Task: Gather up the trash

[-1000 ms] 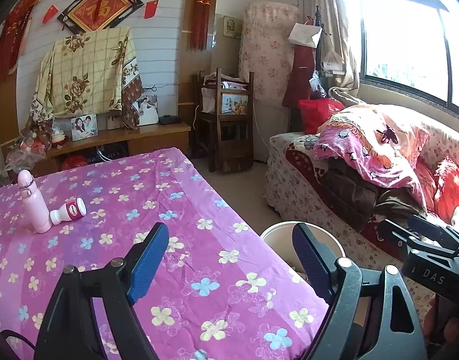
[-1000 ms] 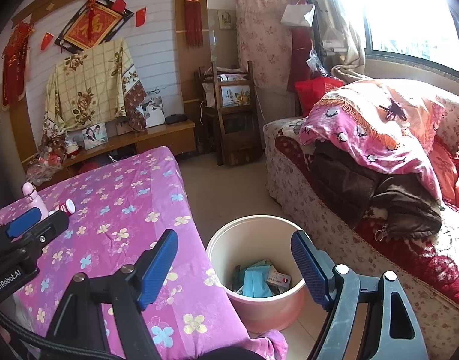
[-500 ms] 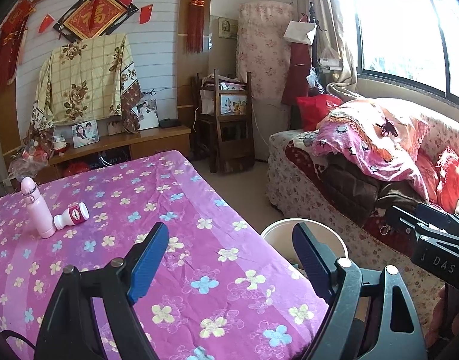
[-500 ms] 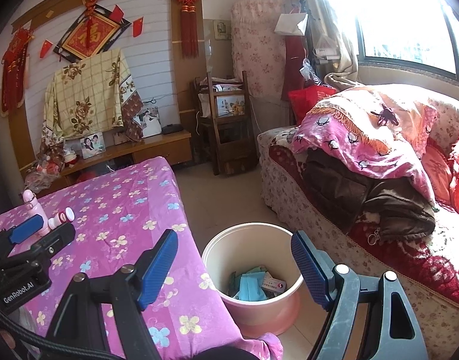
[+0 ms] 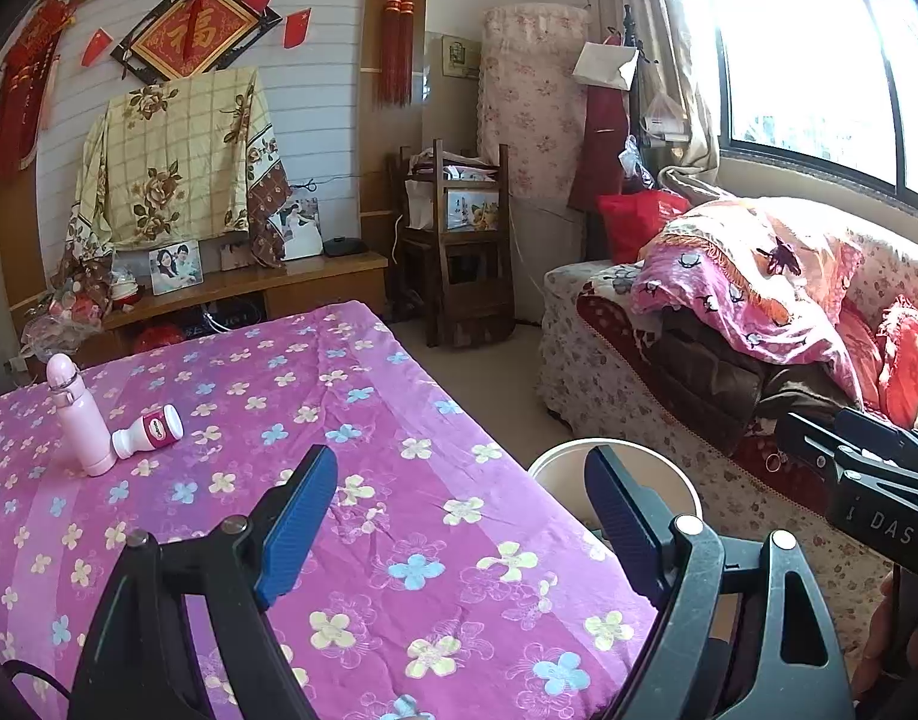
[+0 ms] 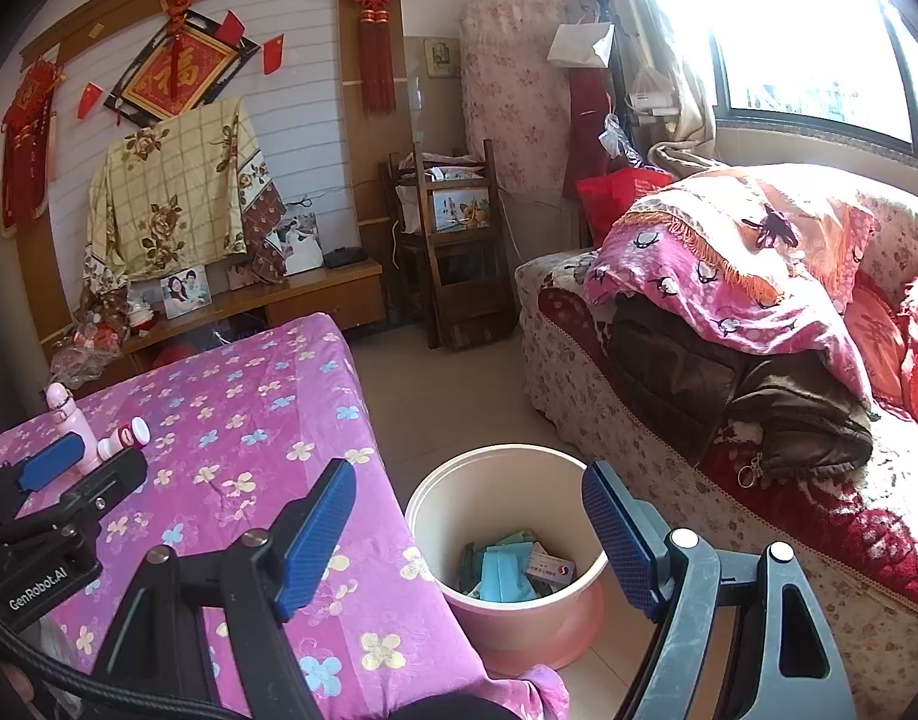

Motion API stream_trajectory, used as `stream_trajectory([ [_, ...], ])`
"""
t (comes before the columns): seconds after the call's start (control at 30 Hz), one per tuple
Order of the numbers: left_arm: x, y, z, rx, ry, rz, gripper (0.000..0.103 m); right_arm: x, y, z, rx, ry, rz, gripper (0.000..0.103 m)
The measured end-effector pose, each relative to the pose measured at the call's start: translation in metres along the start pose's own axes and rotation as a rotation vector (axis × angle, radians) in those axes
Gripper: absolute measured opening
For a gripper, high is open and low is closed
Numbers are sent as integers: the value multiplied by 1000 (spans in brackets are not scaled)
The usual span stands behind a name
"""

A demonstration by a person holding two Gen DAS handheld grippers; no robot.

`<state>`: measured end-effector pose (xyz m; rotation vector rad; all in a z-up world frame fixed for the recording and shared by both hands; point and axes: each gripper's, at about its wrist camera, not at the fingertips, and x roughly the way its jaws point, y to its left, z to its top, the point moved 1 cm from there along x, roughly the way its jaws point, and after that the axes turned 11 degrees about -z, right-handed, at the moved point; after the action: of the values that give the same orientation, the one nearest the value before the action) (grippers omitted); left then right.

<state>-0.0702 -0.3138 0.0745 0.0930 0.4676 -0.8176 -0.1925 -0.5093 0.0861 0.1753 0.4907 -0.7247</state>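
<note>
A pink bin [image 6: 507, 612] stands on the floor beside the table and holds blue packets and a small card [image 6: 513, 567]; its rim also shows in the left wrist view [image 5: 627, 450]. My right gripper [image 6: 468, 531] is open and empty above the bin. My left gripper [image 5: 459, 516] is open and empty above the table's near right part. A small white bottle with a pink label [image 5: 148, 431] lies on its side at the table's left, beside an upright pink flask [image 5: 78, 417].
The table wears a purple flowered cloth [image 5: 363, 420]. A sofa piled with blankets and clothes [image 6: 759, 348] stands to the right. A wooden chair [image 5: 459, 258] and a low shelf with photos [image 5: 231, 282] stand at the back wall.
Both grippers have risen and drawn back a little; the bin sits lower in the right wrist view. Both stay open and empty.
</note>
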Motion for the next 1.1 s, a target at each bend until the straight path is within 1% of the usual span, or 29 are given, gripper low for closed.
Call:
stream_trajectory([
  [1.1, 8, 5, -8, -19, 23, -12, 85, 9, 3, -8, -7, 23, -5, 81],
])
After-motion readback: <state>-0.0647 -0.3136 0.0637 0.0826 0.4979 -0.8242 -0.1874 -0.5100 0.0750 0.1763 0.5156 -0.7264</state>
